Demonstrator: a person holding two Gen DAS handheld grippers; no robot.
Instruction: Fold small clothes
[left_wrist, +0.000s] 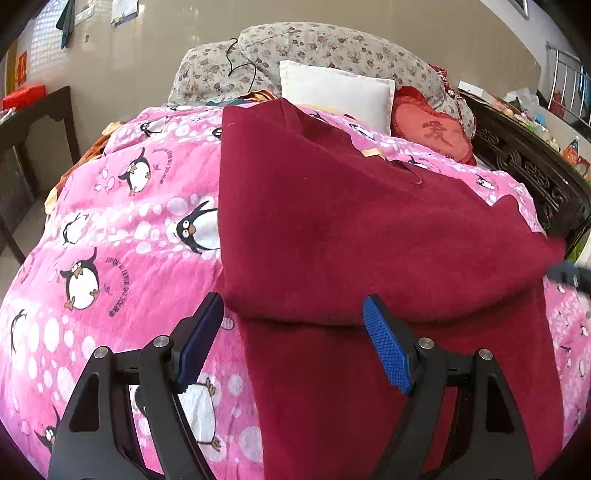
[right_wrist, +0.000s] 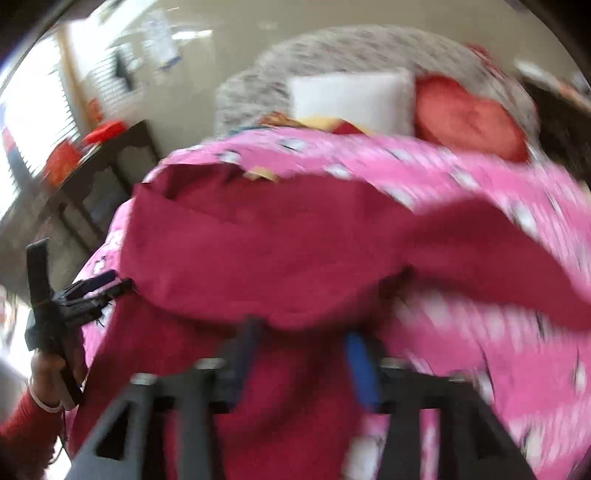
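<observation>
While the left hand-held gripper (left_wrist: 293, 325) hovers with ribbed blue pads spread and nothing between them, a fuzzy maroon garment (left_wrist: 369, 229) lies folded over itself just ahead, upon a plush pink penguin-print blanket (left_wrist: 129, 229). Right hand-held gripper (right_wrist: 303, 354): blurred, jaws partly apart over maroon cloth; grip indeterminate.

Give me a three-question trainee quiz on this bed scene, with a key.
1. True or false: the left gripper is clamped on the dark red garment.
2. Which lies under the garment? A) a pink penguin blanket B) a bare wooden floor C) a green towel
3. Fill in: the white pillow sits beside a red ____-shaped cushion.

Key: 1 false, its fingers stand open above the fold's edge; 2 A; 3 heart.
</observation>
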